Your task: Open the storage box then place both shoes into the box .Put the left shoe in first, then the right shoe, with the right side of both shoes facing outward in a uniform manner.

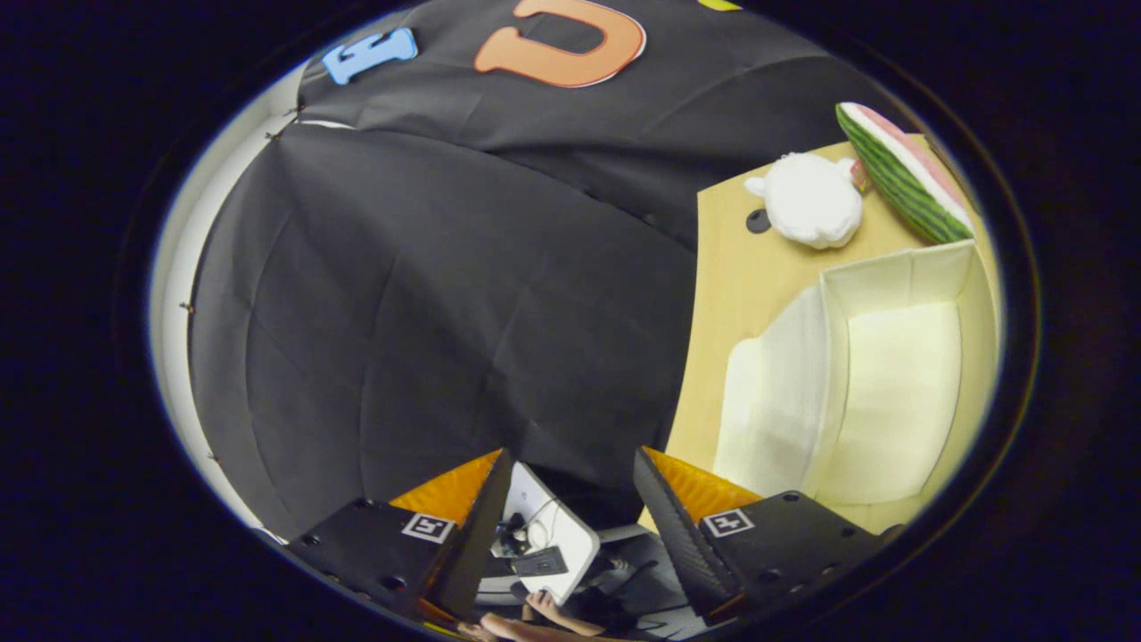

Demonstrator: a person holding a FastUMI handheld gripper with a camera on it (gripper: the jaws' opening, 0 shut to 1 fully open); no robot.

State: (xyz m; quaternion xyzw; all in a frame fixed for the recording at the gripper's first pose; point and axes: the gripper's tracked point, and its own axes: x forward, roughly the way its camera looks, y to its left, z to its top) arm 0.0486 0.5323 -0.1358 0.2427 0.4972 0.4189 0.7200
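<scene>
Black cloth wall beyond wide-spread, empty tool; open storage box beside table edge.

The gripper view looks forward along the two fingers, spread apart with nothing between them, and is rolled sideways, so the desk stands almost on edge. It faces mostly the booth's black cloth wall from well back. Beyond the fingers, off to one side, the open box lies, its inside in sight.

Wooden table with box, plush, watermelon.
</scene>
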